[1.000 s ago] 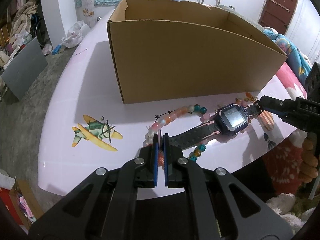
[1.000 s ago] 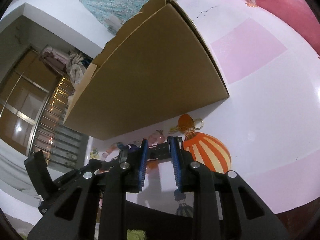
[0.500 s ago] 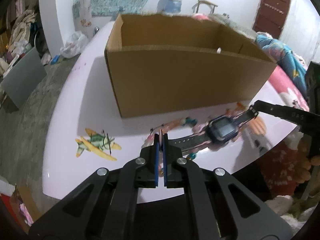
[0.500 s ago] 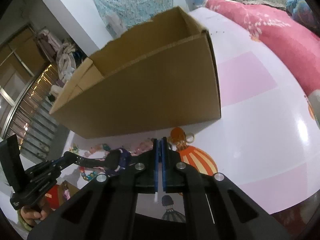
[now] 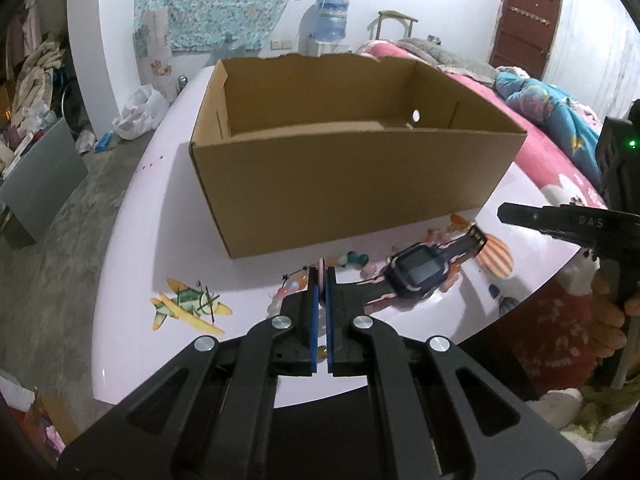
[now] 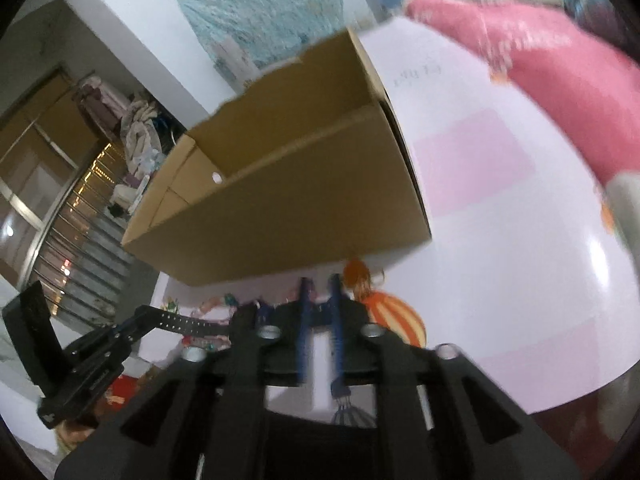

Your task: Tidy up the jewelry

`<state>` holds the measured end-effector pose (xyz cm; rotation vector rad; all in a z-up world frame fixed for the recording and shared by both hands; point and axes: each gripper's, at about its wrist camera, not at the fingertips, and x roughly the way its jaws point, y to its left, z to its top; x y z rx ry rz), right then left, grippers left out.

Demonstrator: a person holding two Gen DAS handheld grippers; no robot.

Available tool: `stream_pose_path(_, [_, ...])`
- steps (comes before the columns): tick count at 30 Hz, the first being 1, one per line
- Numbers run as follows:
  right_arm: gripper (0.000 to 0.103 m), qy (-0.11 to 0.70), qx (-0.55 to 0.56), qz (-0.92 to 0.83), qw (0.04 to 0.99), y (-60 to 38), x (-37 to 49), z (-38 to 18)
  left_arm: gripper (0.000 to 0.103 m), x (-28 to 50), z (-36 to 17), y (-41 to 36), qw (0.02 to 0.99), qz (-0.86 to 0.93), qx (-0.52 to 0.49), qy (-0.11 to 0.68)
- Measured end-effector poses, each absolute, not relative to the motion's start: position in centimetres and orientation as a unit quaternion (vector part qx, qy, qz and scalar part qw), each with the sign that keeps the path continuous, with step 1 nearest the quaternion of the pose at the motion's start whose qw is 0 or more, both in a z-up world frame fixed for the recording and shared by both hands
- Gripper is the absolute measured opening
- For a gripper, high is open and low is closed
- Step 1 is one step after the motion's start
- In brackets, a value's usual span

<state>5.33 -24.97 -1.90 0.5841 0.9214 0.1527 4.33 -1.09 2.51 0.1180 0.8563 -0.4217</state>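
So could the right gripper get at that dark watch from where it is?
Probably yes. The right gripper, fingers opening with nothing between them, sits just above the watch on the table; only the left gripper, shut on its strap, is near.

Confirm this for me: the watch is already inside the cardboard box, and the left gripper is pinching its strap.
Not quite. The watch is not in the cardboard box; the left wrist view shows it in front of the box, over the white table. The left gripper is indeed shut on its strap.
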Motion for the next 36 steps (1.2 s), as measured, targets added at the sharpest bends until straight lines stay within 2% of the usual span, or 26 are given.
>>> stream_pose_path(1, [0.033,0.441,0.276,0.072,0.851,-24.9,5.5,-2.1,0.002,4.4,2.4,-1.0,0.886,-0.202,0.057,0.414])
stream_pose_path(11, [0.033,0.468,0.25,0.061,0.845,-23.8,7.2,-4.2,0.002,5.4,1.7,-0.6,0.88,-0.196,0.058,0.428])
stream_pose_path(15, [0.019,0.471,0.235,0.056,0.848,-23.5,7.5,-4.2,0.002,5.7,1.5,-0.7,0.879,-0.195,0.058,0.432])
stream_pose_path(19, [0.011,0.469,0.207,0.045,0.857,-22.9,7.5,-3.8,0.002,5.8,1.2,-0.6,0.877,-0.195,0.056,0.436])
stream_pose_path(25, [0.006,0.448,0.212,0.045,0.867,-23.2,6.8,-2.4,0.002,5.7,1.7,-0.3,0.88,-0.2,0.049,0.427])
stream_pose_path(36, [0.005,0.401,0.194,0.056,0.893,-23.1,4.5,2.5,0.002,4.1,6.0,-0.5,0.892,-0.244,0.03,0.379])
